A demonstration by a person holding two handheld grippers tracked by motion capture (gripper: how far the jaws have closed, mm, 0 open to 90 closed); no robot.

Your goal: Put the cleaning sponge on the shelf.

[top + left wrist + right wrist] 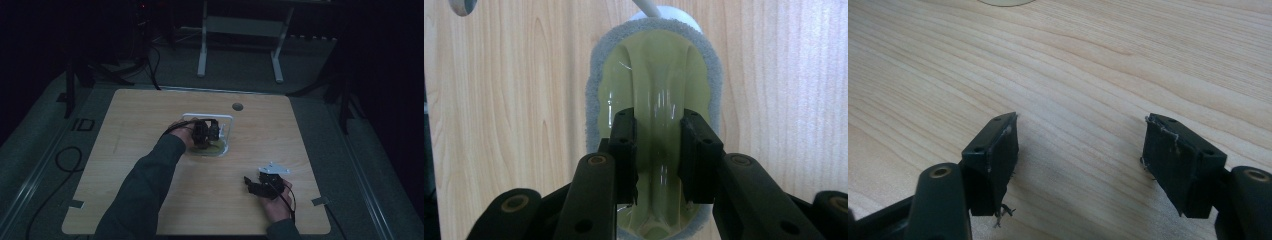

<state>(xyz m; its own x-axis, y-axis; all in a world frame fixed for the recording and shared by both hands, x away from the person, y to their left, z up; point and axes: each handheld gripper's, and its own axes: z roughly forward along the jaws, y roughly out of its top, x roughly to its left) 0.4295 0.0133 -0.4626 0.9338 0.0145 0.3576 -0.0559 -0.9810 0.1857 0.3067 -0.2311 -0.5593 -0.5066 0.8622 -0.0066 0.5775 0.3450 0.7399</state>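
A soft yellow-green pad with a fuzzy grey rim lies on the wooden table, near a white frame-like piece. In the high view the pad sits just past the table's middle. My left gripper points down on it, and a glossy raised fold of the pad is pinched between its two black pads. From above, the left gripper sits over the pad. My right gripper rests low near the table's front right. Its jaws stand wide apart over bare wood.
A round cable hole sits near the table's far edge. A white stem runs off beyond the pad. White desk legs and cables lie on the floor behind the table. Tape tabs mark the front corners.
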